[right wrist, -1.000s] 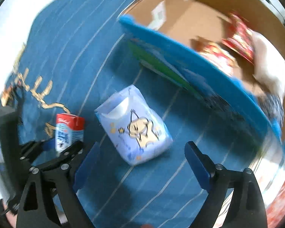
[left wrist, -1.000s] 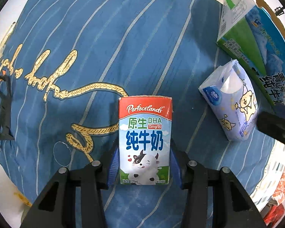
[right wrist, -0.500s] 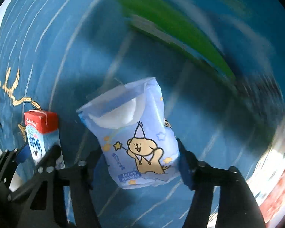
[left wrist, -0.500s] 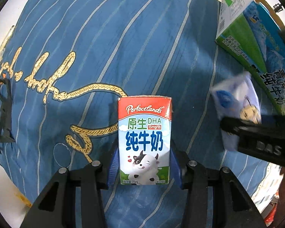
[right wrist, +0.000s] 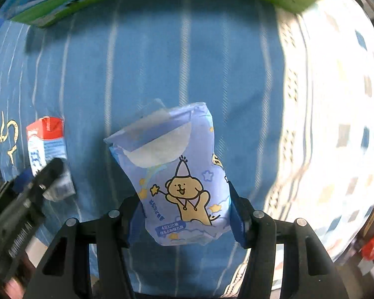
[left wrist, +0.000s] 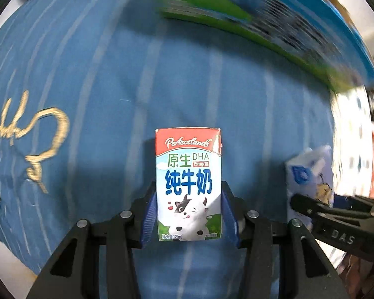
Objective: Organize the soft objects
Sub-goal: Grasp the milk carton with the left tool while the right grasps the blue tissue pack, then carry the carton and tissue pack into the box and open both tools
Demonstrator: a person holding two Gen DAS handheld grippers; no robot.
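Tissue pack point(right wrist: 179, 182) sat clamped between your right gripper's point(right wrist: 187, 214) blue pads above the striped blue cloth point(right wrist: 149, 62); your left gripper point(left wrist: 189, 216) gripped the upright milk carton point(left wrist: 188, 184) beside it.

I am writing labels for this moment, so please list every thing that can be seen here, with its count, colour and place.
milk carton: one, red top, white and blue front with cartoon cow, between the left fingers.
tissue pack: one, light blue with cartoon bear, between the right fingers.
printed box: one, green and blue, at the far edge, blurred.
striped cloth: one, blue with white stripes and gold lettering, under everything.
patterned cloth: one, white with coloured patches, on the right.
left hand-held gripper: one, black with blue pads.
right hand-held gripper: one, same colours.
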